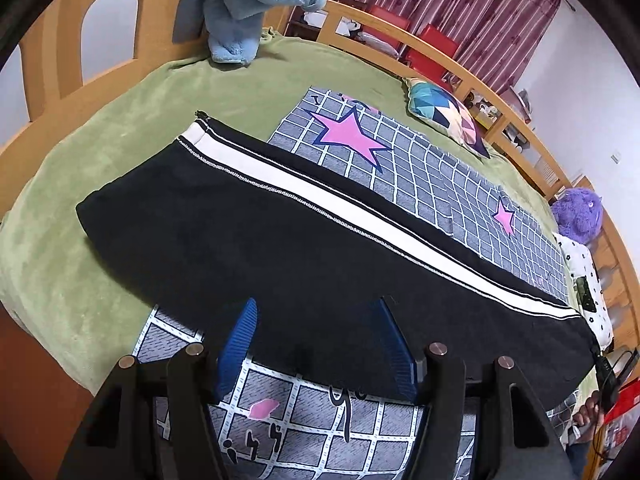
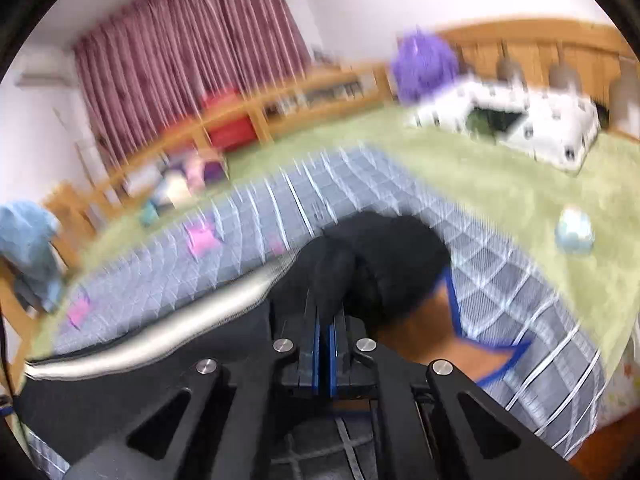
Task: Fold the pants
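Observation:
Black pants (image 1: 280, 240) with a white side stripe (image 1: 360, 216) lie stretched flat across a grey grid blanket (image 1: 420, 152) on the bed. My left gripper (image 1: 316, 320) is open, its blue fingers (image 1: 240, 336) resting over the near edge of the pants. In the blurred right wrist view, my right gripper (image 2: 325, 312) is shut on a bunched end of the black pants (image 2: 384, 256) and holds it lifted off the blanket (image 2: 280, 208).
A green bedspread (image 1: 120, 152) covers the bed inside a wooden frame (image 1: 472, 68). A patterned cushion (image 1: 444, 112), purple plush toy (image 1: 578, 216), white pillow (image 2: 520, 120) and blue plush robe (image 1: 256, 8) sit around the edges. A small round object (image 2: 574, 230) lies on the bedspread.

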A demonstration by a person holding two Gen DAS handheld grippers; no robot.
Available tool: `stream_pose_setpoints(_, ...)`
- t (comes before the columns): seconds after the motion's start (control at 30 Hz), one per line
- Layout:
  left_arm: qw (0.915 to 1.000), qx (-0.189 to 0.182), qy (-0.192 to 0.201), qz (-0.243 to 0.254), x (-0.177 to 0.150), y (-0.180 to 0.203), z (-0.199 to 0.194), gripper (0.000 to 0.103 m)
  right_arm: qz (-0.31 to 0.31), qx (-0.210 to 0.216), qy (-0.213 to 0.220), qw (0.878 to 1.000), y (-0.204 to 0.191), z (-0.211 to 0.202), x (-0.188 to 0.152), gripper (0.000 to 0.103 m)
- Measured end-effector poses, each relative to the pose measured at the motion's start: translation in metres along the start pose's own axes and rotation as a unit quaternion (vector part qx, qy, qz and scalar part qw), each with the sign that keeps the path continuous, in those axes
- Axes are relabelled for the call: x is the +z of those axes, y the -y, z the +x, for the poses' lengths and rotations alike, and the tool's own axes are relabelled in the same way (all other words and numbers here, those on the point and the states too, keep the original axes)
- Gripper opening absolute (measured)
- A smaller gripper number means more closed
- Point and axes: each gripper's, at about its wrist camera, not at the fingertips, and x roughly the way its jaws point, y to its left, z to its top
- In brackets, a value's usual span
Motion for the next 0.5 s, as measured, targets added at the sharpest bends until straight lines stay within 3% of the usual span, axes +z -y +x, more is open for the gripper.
stream_pose_setpoints(0.07,1.0000,0.006,-0.001,0.000,-0.001,-0.004,0.004,0.060,0.000,-0.020,-0.031,0.999,0.002,0.011,-0.004,0.003)
stream_pose_setpoints(0.17,0.9996,0.026,-0.007,-0.006,-0.002,-0.017,0.009,0.060,-0.020,-0.061,-0.118,0.991,0.011,0.045,-0.031,0.007)
stream_pose_setpoints(0.27,0.9983,0.052,-0.006,-0.024,-0.002,-0.041,0.011,0.060,-0.014,-0.056,-0.118,0.991,0.021,0.033,-0.043,0.019)
stream_pose_setpoints(0.33,0.9975,0.058,-0.003,-0.040,-0.003,-0.060,0.010,0.060,-0.021,-0.071,-0.123,0.990,0.021,0.019,-0.046,0.038)
stream_pose_setpoints(0.5,0.9944,0.062,0.001,-0.086,0.003,-0.111,0.014,0.060,-0.038,-0.081,-0.133,0.987,0.002,-0.018,-0.052,0.040)
